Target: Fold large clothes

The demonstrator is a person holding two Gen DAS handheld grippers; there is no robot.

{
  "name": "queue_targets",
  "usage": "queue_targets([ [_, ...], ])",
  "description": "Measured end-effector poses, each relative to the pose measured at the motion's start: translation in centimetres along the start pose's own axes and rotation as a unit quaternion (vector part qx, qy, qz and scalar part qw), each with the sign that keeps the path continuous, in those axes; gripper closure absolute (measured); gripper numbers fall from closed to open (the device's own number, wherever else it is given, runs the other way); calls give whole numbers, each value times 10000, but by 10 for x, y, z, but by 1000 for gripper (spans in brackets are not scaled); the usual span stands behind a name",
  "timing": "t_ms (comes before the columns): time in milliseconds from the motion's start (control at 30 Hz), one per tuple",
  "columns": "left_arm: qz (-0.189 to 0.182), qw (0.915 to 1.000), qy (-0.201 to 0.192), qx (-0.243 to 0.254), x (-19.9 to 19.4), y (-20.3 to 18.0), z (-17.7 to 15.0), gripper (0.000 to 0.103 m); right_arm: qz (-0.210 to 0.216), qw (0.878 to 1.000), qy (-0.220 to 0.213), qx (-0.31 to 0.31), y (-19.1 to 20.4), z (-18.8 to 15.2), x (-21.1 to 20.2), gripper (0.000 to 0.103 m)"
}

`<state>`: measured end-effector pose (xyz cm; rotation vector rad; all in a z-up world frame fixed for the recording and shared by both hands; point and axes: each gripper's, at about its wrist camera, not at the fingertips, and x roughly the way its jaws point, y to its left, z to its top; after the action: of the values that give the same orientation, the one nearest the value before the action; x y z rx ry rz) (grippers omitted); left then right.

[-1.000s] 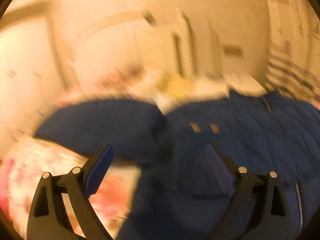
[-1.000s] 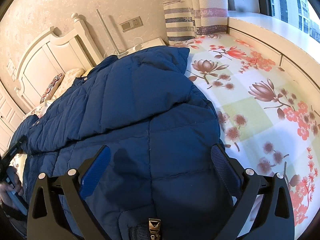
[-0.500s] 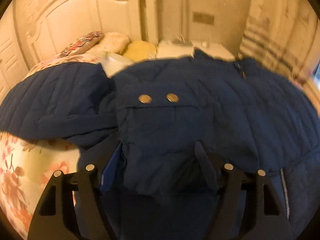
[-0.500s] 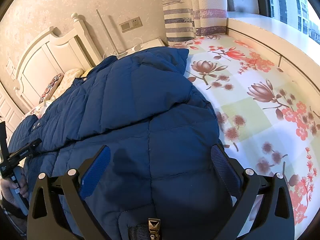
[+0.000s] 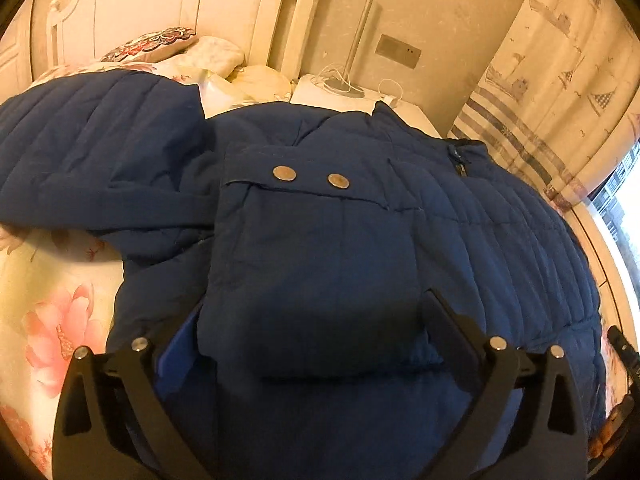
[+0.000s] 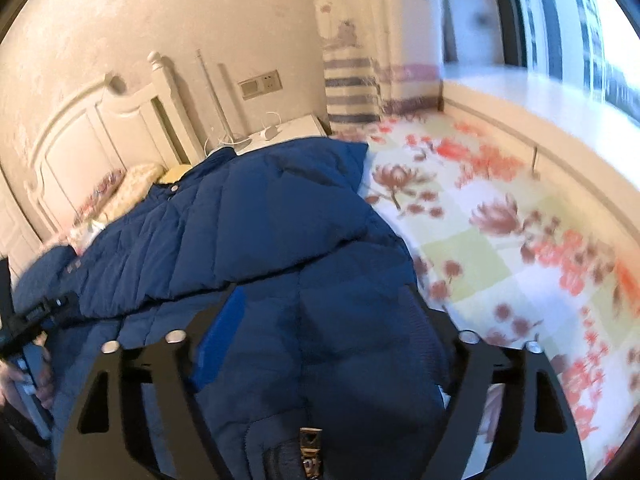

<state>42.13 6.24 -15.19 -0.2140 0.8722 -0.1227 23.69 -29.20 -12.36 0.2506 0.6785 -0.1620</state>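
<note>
- The bed (image 6: 500, 240), with its flowered sheet, carries the coat (image 5: 400, 220), a large dark-blue quilted one spread over most of it, collar toward the far headboard (image 5: 240, 4) and hem at the near edge.
- A second ago the coat lay flat and both pairs of tongs stood wide apart above it; now each has fabric bunched between its fingers, so the fold has begun.
- The sleeve (image 5: 88, 152) lies out to the left across the sheet and has not moved; judging by that, it has yet to be brought in.
- The pocket flap (image 5: 312, 184), with two metal snaps, has risen in the left view as that camera dropped nearer the cloth.
- The left tongs (image 5: 308, 328) have narrowed around a thick roll of the coat below that flap and appear clamped on it.
- The right tongs (image 6: 324, 320) have also drawn in around a puffed hump near the hem, next to the zipper pull (image 6: 310, 440); the sheet in that view is smeared, so this hand is swinging.
- With both near corners gripped, the likely next move is lifting the hem toward the collar; the padding is bulky and slippery and could slide out of a shallow bite.
</note>
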Motion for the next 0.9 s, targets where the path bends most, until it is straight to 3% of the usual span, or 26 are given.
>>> queue_targets([
  [200, 34, 10000, 9, 24, -2, -4, -4, 2, -309, 9866, 79, -1600, 77, 41, 22, 30],
  [333, -29, 10000, -12, -26, -3, -1, -6, 2, -209, 9851, 488, -1635, 91, 59, 71, 30],
  [433, -101, 9999, -35, -81, -5, 1, -6, 2, -390, 9801, 1306, -1442, 78, 47, 116, 26],
  [567, -61, 10000, -16, -49, -4, 2, -6, 2, -292, 9845, 1170, -1271, 71, 52, 107, 27],
  [667, 70, 10000, 29, 46, -2, -2, -6, 2, -303, 9910, 595, -1161, 72, 79, 98, 27],
  [767, 75, 10000, 29, 46, -2, -2, -6, 2, -77, 9957, 327, -862, 69, 108, 114, 27],
  [833, 29, 10000, 13, 7, -3, -1, -6, 2, -32, 9944, 733, -756, 67, 116, 148, 27],
  [900, -23, 10000, -4, -34, -4, 0, -6, 2, -106, 9833, 1704, -628, 58, 113, 191, 26],
])
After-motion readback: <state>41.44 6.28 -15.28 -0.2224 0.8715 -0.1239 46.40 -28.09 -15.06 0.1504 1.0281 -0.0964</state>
